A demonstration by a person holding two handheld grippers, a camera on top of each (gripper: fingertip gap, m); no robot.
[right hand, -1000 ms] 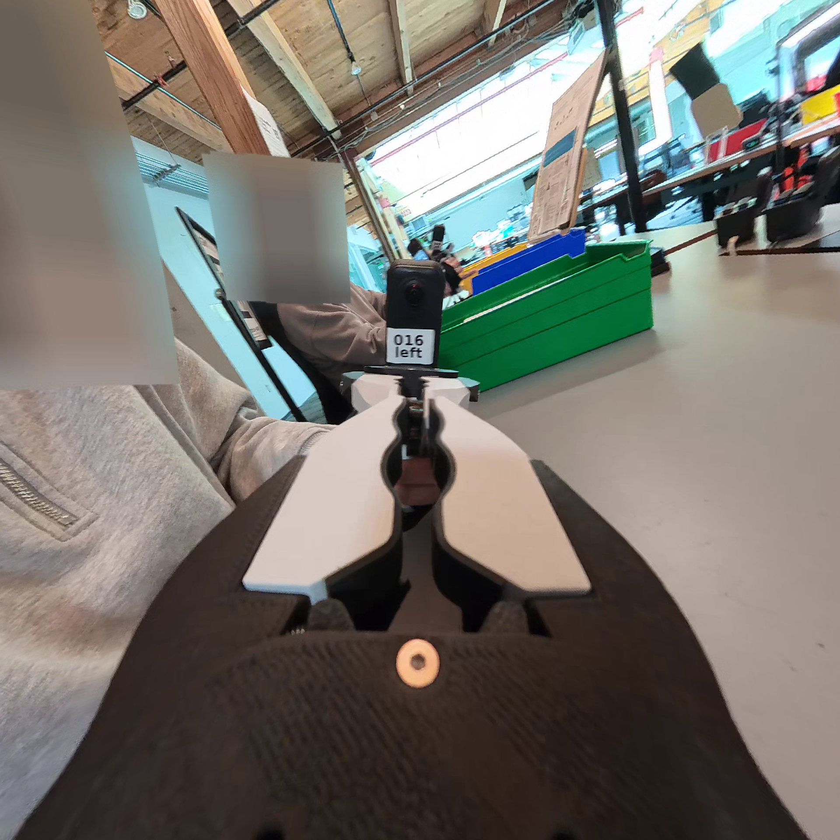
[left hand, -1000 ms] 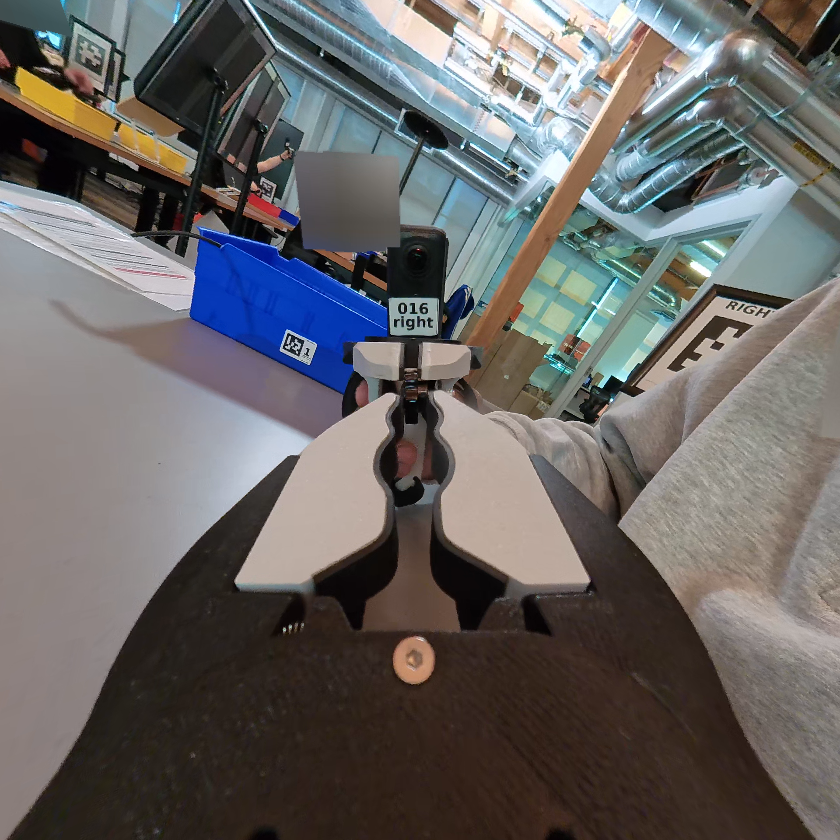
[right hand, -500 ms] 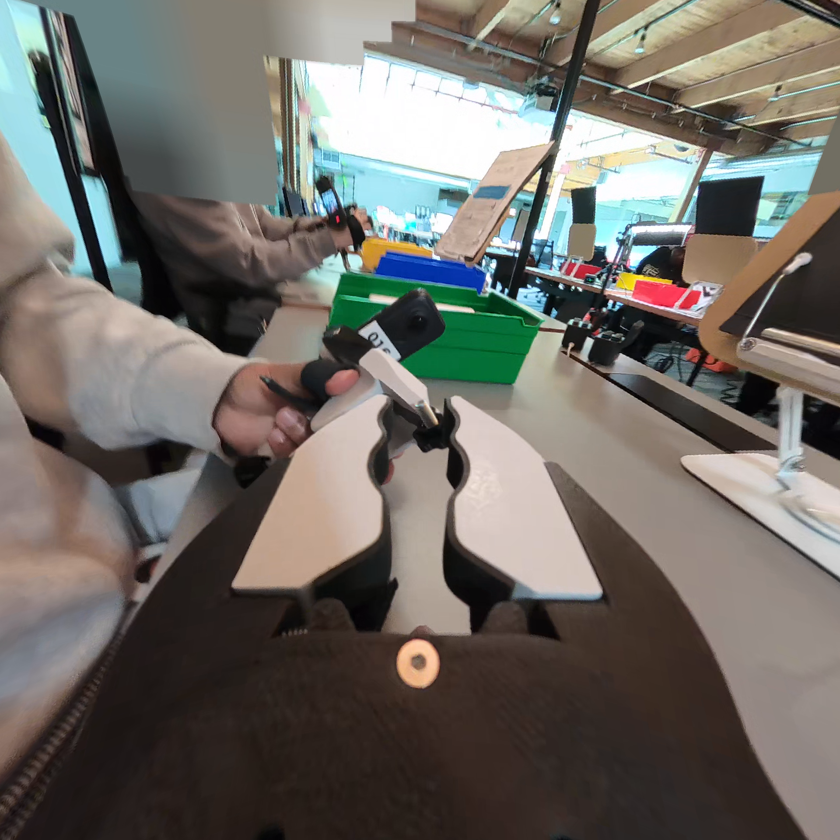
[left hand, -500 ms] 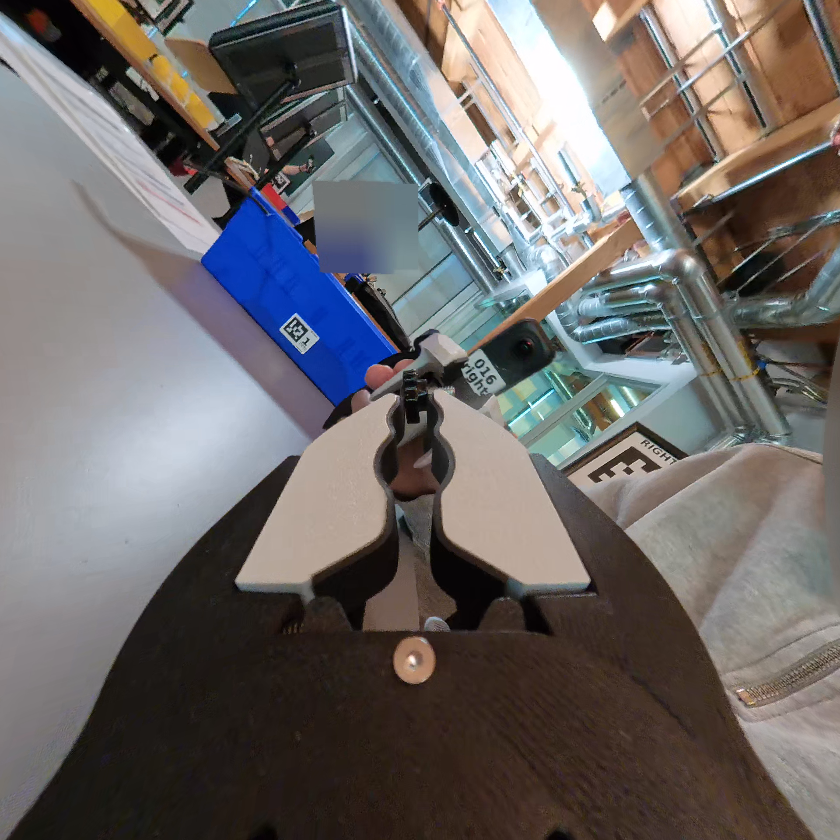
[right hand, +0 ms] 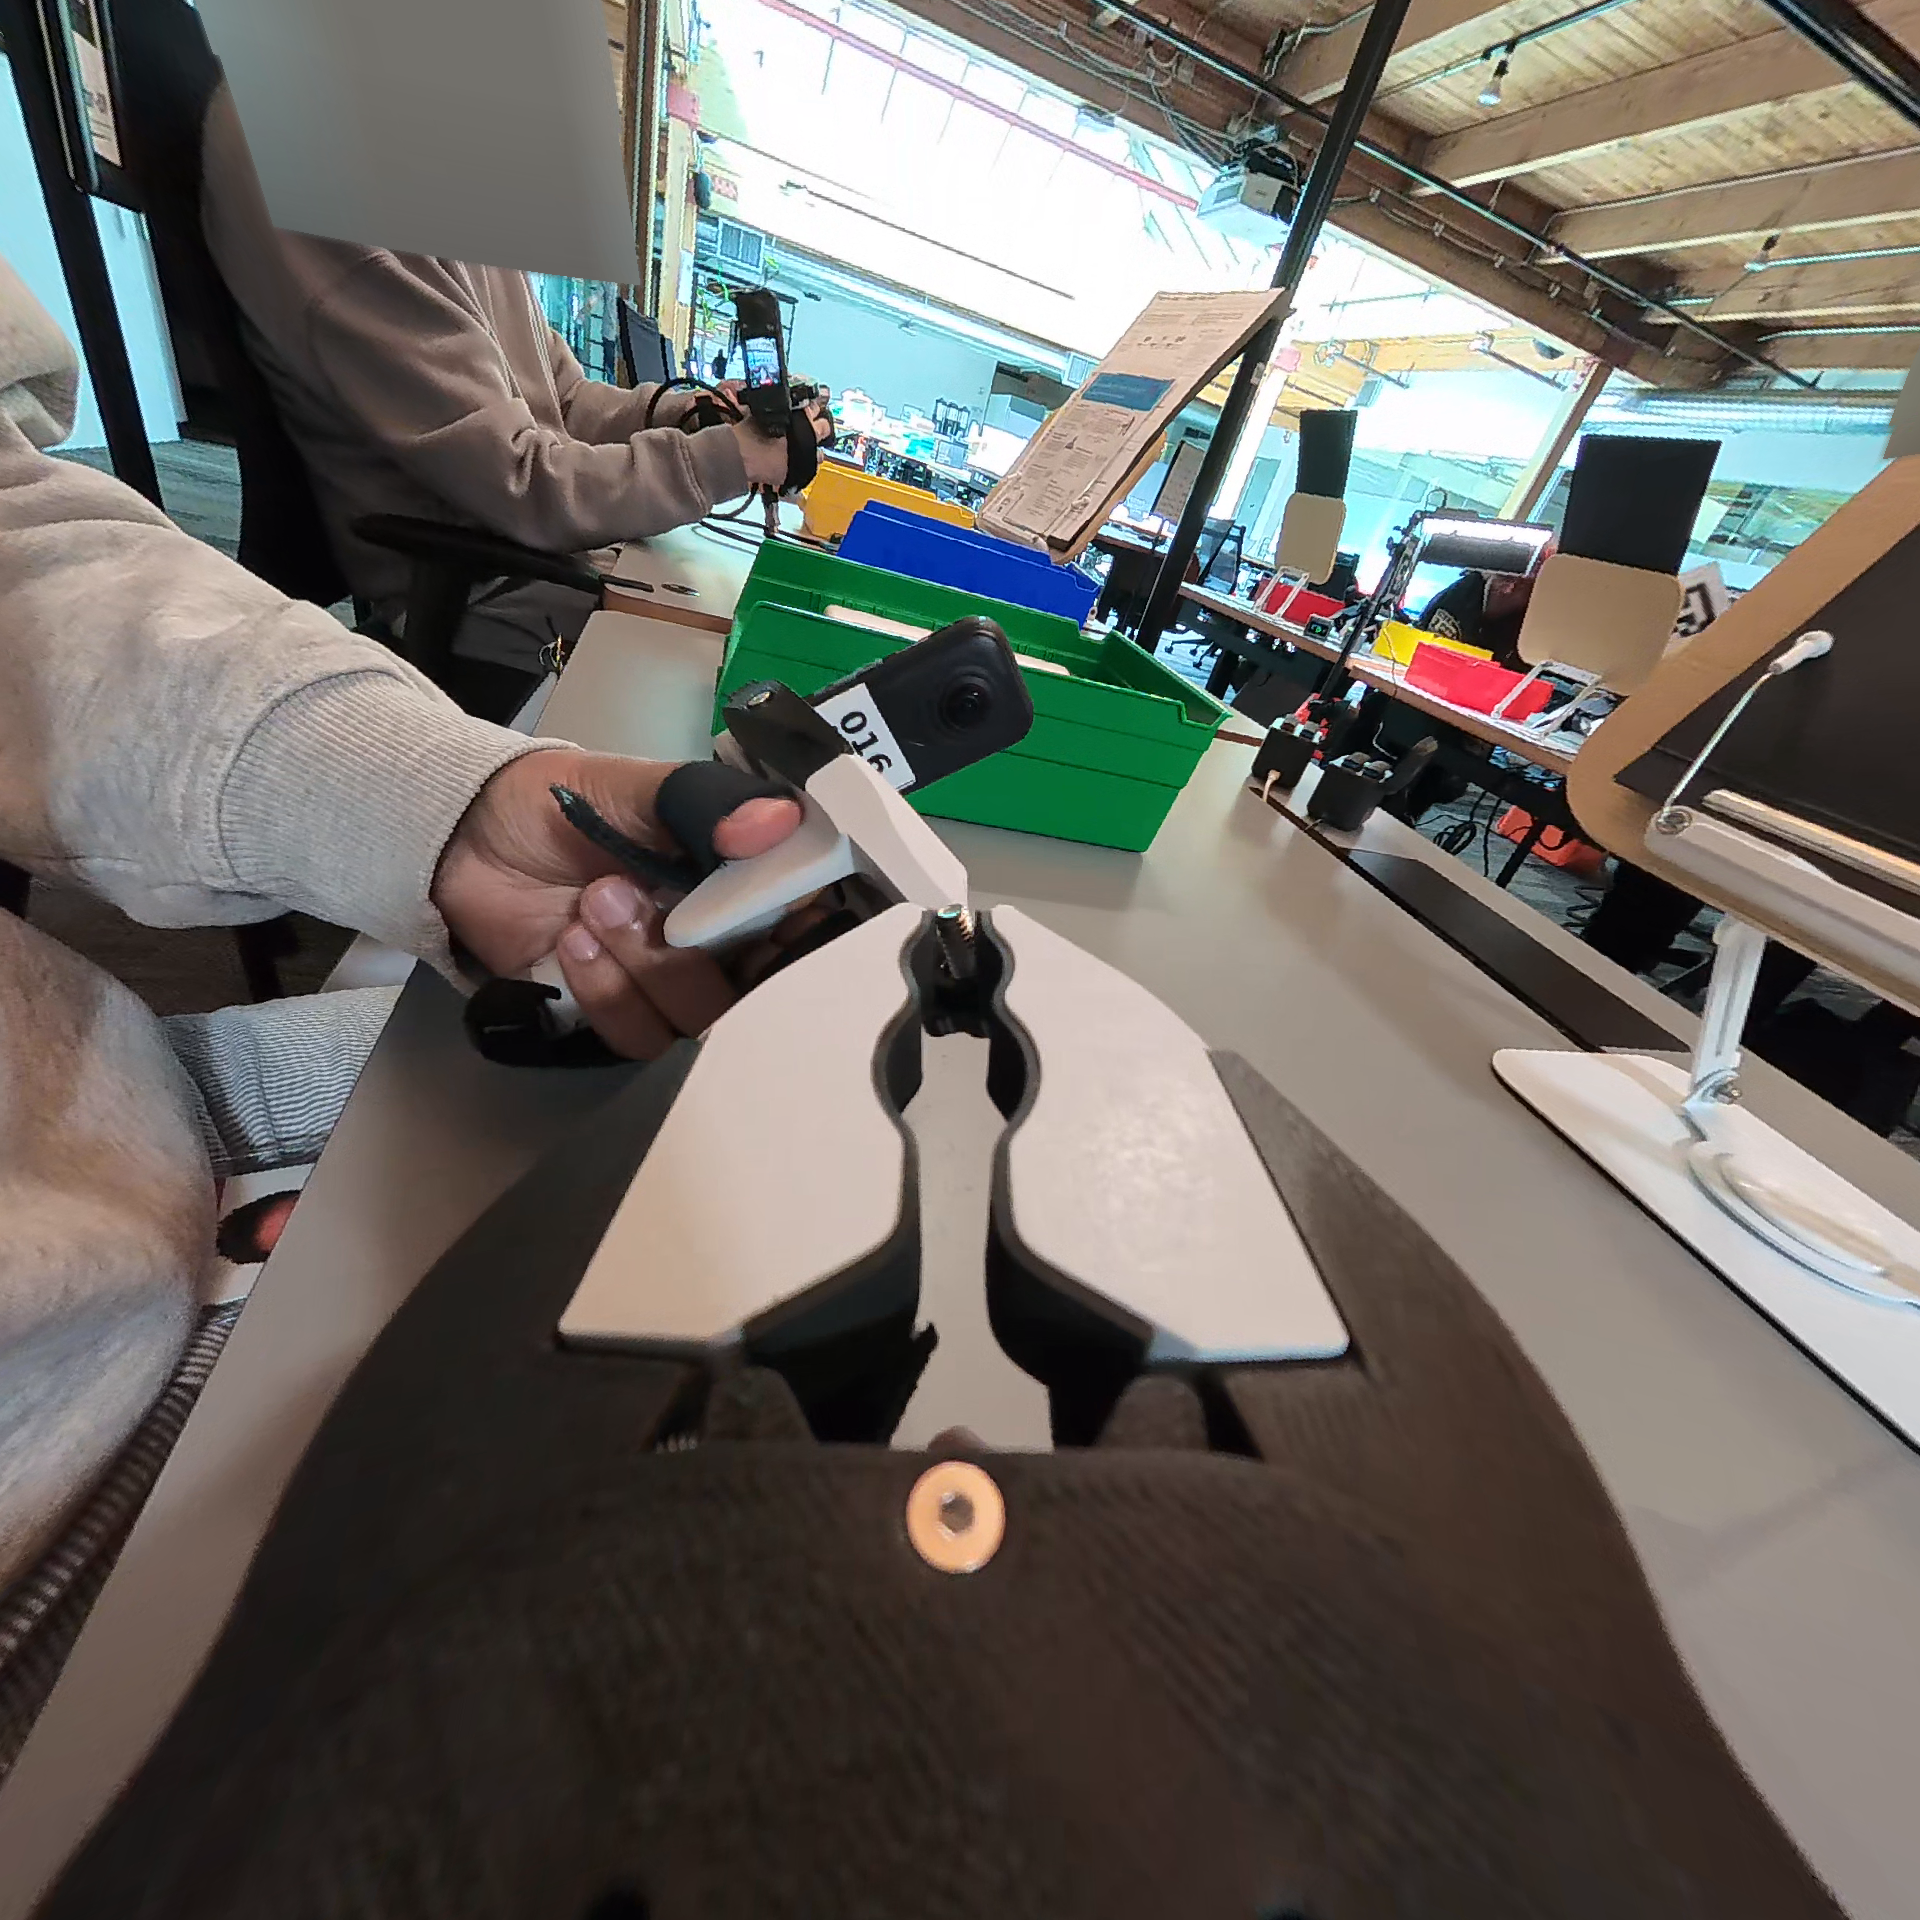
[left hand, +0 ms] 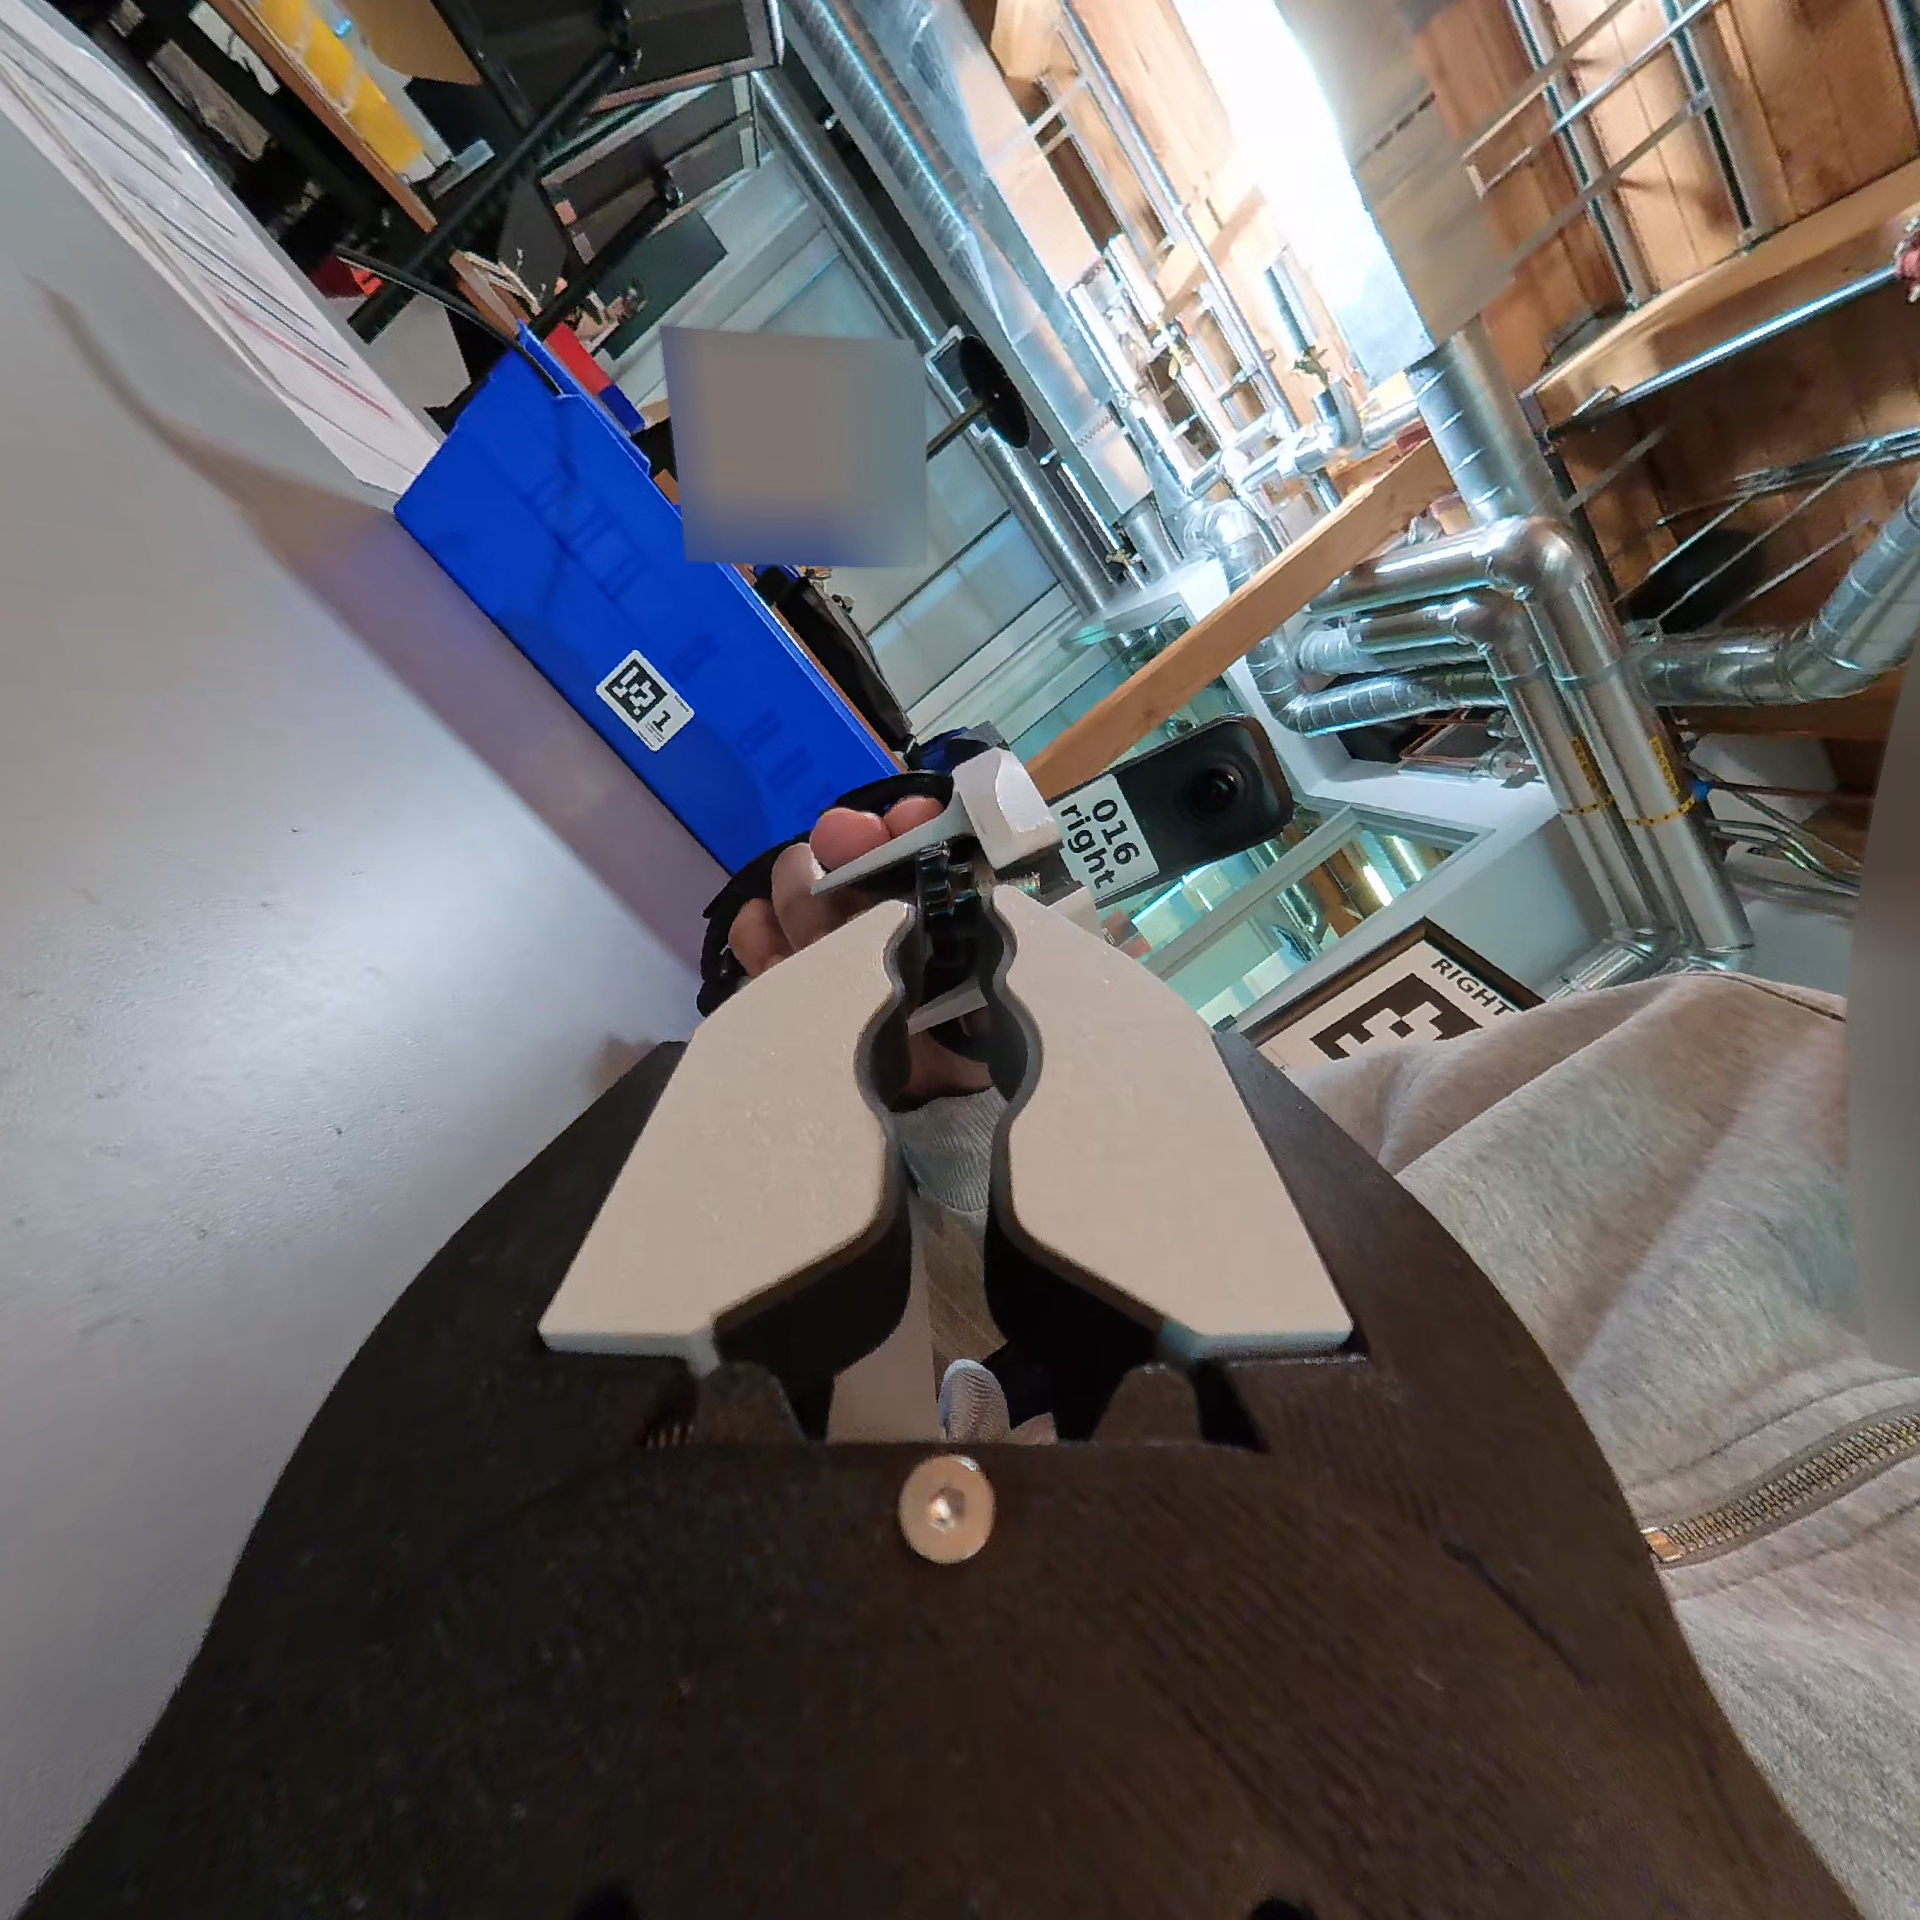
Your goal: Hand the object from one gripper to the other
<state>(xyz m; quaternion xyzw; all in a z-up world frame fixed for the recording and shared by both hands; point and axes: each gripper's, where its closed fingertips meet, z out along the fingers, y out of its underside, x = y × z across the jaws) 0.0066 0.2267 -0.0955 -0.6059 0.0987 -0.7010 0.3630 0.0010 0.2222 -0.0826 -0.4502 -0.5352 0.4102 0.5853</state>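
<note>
The object is a small black thumbscrew (left hand: 938, 896) with a metal threaded stud. In the left wrist view my left gripper (left hand: 954, 914) is shut on it at the fingertips. The right gripper faces it, tilted, and its grey fingers (left hand: 883, 860) close around the same screw. In the right wrist view my right gripper (right hand: 954, 935) is shut on the black knob of the thumbscrew (right hand: 950, 977). The stud points away, into the tip of the left gripper (right hand: 940, 891), which a hand holds tilted to the left. Both grippers hold the screw above the grey table (right hand: 1351, 1039).
A green bin (right hand: 966, 727) stands behind the grippers, with blue and yellow bins beyond it. A blue bin (left hand: 623, 623) stands on the table's far side in the left wrist view. A white stand (right hand: 1662, 1143) is at the right. Another person sits at the back left. Both grippers' tips are close together, under 4 cm apart.
My right gripper's fingers were apart half a second ago and have closed on the screw. Both grippers have rolled out of their straight face-to-face pose. My left gripper stays shut.
</note>
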